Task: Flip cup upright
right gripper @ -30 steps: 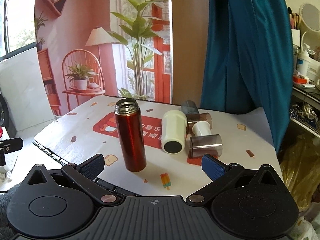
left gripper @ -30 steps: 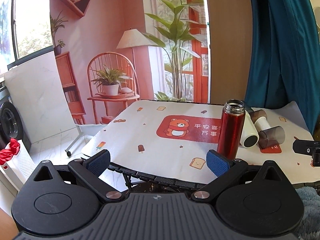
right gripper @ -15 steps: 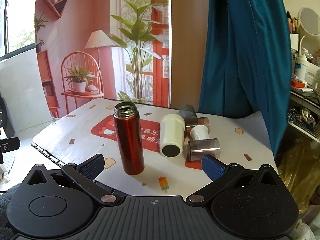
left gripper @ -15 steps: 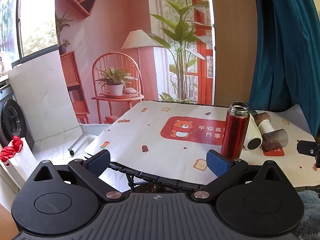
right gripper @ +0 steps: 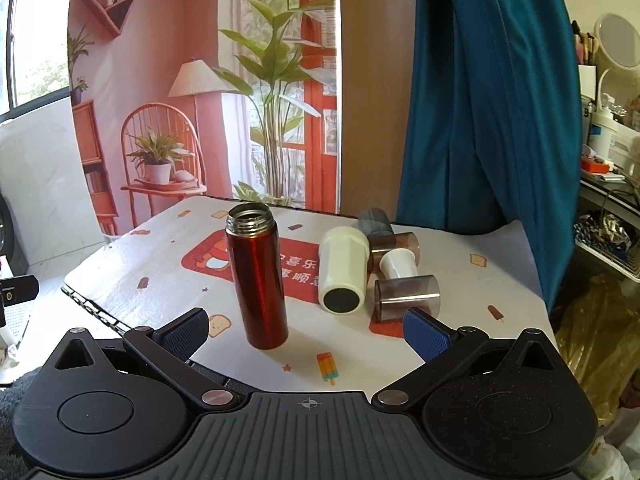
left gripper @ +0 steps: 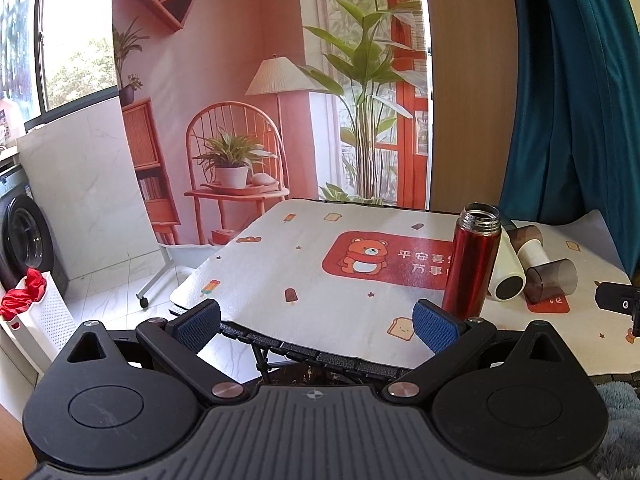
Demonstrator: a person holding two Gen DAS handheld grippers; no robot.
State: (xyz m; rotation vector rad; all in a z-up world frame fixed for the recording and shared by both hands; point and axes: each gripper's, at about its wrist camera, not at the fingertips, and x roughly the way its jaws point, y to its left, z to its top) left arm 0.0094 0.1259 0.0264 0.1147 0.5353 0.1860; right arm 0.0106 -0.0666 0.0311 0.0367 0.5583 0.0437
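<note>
As seen from the left wrist: left gripper, jaws spread and empty, short of the table's near edge; tall red metal flask upright on the patterned tablecloth.

From the right wrist: right gripper, jaws spread, empty; flask upright, mouth open; cream cup and smoky transparent cup lying on their sides just beside it.

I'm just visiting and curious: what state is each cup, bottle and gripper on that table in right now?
red flask: upright, lid off.
cream cup: lying on its side.
clear smoky cup: on its side.
small white cup: on its side.
left gripper: open, empty.
right gripper: open, empty.
</note>
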